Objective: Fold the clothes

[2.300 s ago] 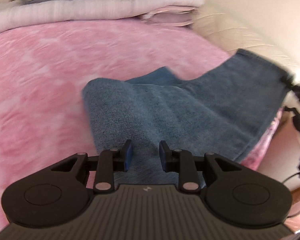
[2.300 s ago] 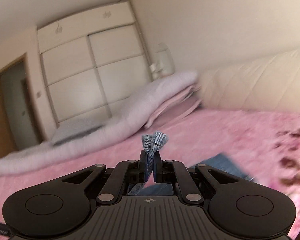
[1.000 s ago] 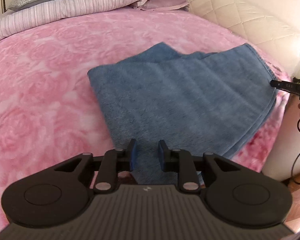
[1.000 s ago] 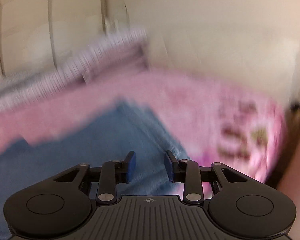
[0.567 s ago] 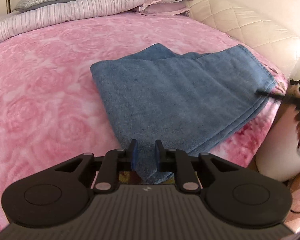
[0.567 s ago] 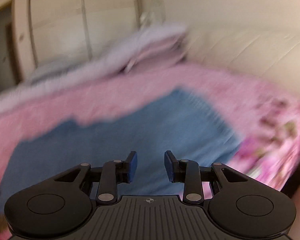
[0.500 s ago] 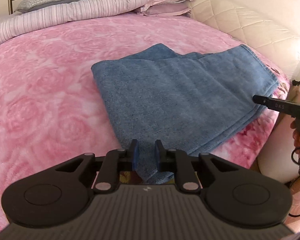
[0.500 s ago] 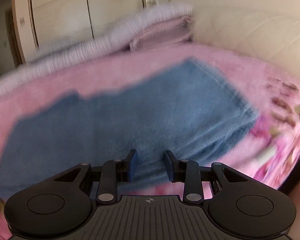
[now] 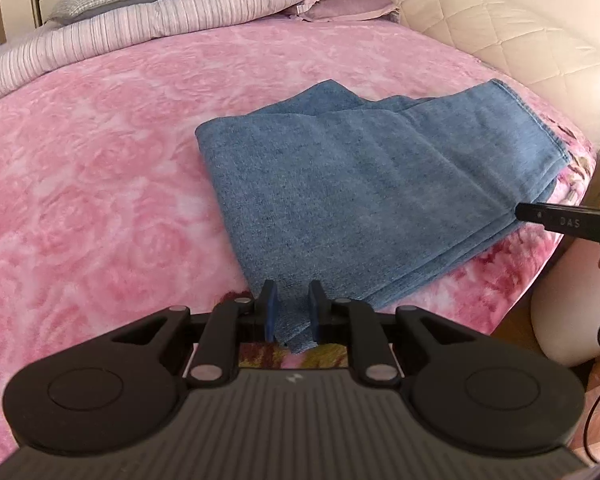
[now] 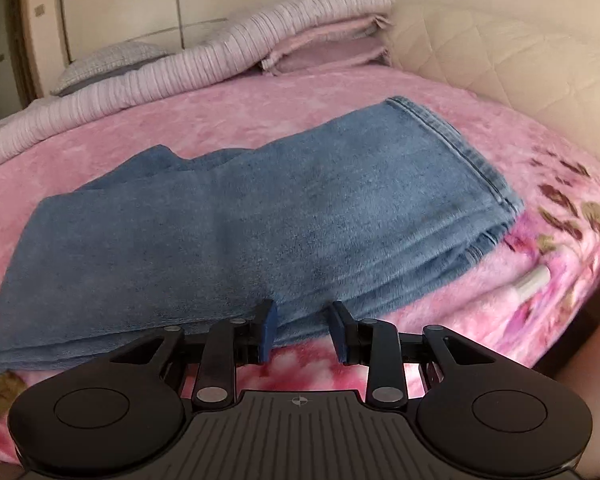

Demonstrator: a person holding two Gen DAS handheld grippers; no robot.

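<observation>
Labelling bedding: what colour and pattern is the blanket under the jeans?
Pink blanket with a tonal rose pattern, clearest in the left wrist view.

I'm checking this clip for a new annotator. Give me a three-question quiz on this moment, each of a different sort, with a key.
1. True or false: the folded blue jeans lie on the pink blanket.
2. Which tool has a corner of the jeans between its pads?
A. the left tool
B. the right tool
C. neither
3. Fill in: the stitched hem of the jeans lies toward the cream quilted ______.

Key
1. True.
2. A. The near corner sits between the left tool's narrowed pads; the right tool is open over the jeans' near edge, gripping nothing.
3. Headboard.
</observation>
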